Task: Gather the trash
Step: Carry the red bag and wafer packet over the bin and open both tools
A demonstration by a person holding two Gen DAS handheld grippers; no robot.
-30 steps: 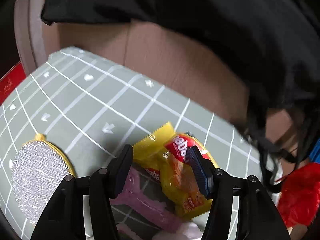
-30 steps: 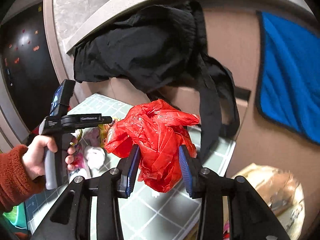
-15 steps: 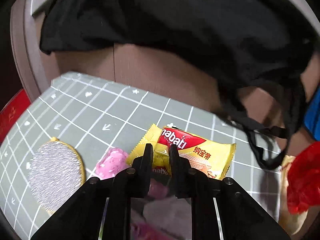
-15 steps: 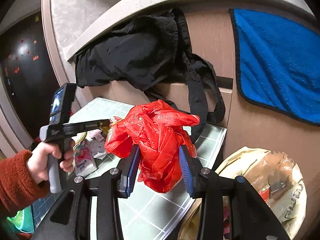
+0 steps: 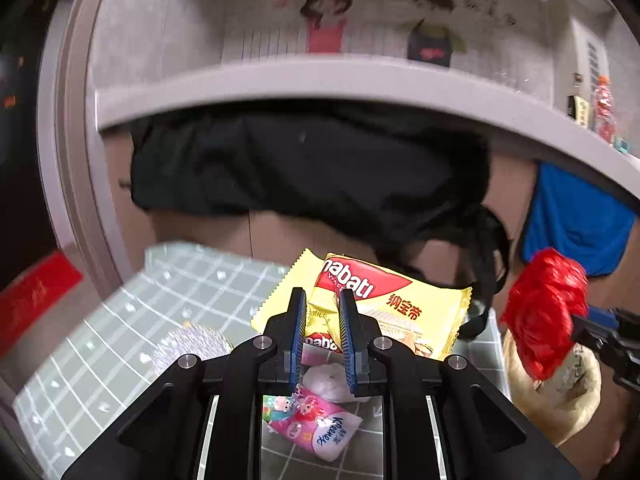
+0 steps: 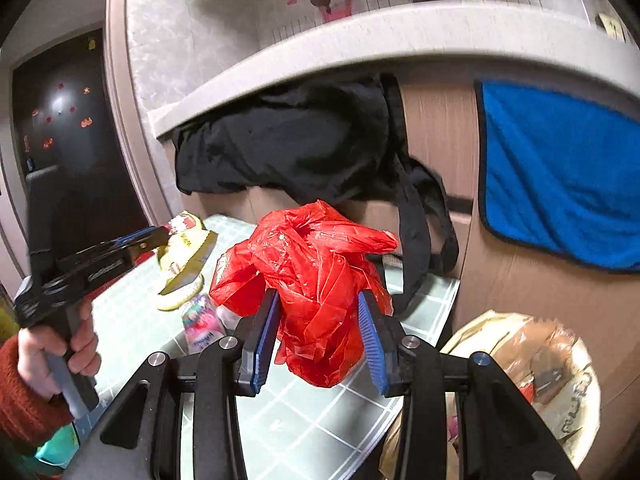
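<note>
My left gripper (image 5: pixel 322 304) is shut on a yellow Nabati wafer wrapper (image 5: pixel 396 304), lifted clear above the green grid mat (image 5: pixel 120 344). From the right wrist view the left gripper (image 6: pixel 160 236) holds that wrapper (image 6: pixel 188 256) up at the left, in a hand with a rust sleeve. My right gripper (image 6: pixel 318 316) is shut on a crumpled red plastic bag (image 6: pixel 312 264), which also shows at the right of the left view (image 5: pixel 544 308). A beige trash bag (image 6: pixel 532 364) sits open low at the right, off the mat's edge.
A pink tissue pack (image 5: pixel 316 424), a white crumpled wad (image 5: pixel 328 380) and a round silver-faced brush (image 5: pixel 192 348) lie on the mat. A black garment (image 6: pixel 304 148) hangs from the counter edge behind. A blue towel (image 6: pixel 560 180) hangs at the right.
The left gripper closed on the yellow wrapper and lifted it up off the mat, away from the pink pack. The right gripper rose slightly with the red bag; the trash bag came into view.
</note>
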